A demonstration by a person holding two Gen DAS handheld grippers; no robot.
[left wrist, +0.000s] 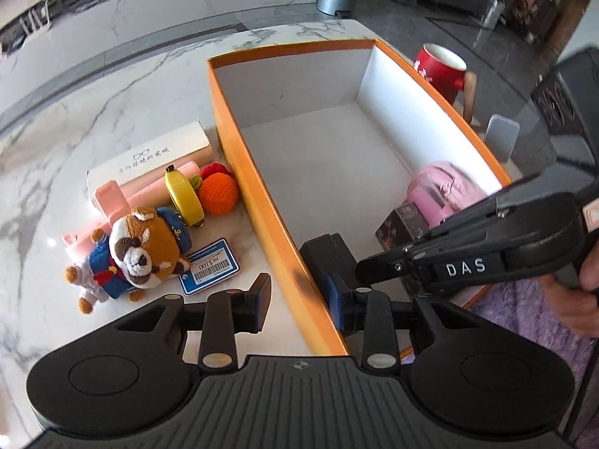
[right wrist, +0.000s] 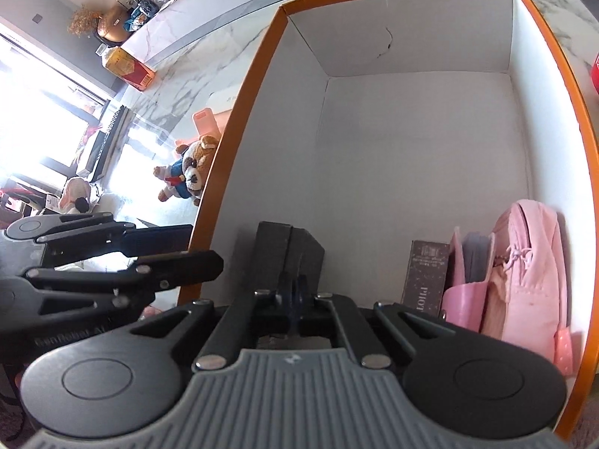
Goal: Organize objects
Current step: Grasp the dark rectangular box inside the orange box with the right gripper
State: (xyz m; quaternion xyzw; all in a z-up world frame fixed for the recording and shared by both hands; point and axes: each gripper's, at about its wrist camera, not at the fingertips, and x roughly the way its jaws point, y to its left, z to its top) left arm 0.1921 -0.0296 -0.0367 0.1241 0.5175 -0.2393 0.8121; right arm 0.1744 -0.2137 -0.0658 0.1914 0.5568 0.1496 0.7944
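Note:
An orange box (left wrist: 258, 191) with a white inside stands on the marble table; it also shows in the right wrist view (right wrist: 239, 112). Inside it are a black case (left wrist: 329, 254), a dark Pilot box (right wrist: 425, 277) and a pink pouch (right wrist: 531, 269). My left gripper (left wrist: 299, 299) is open and straddles the box's near left wall. My right gripper (right wrist: 295, 299) is shut, inside the box right at the black case (right wrist: 288, 254); whether it grips the case I cannot tell. Left of the box lie a plush dog (left wrist: 138, 250), a banana toy (left wrist: 183, 194) and a crocheted orange (left wrist: 219, 192).
A white glasses box (left wrist: 149, 157), a pink case (left wrist: 146, 191) and a blue price tag (left wrist: 209, 265) lie beside the plush dog. A red mug (left wrist: 441, 67) stands right of the orange box. The table's edge runs along the near right.

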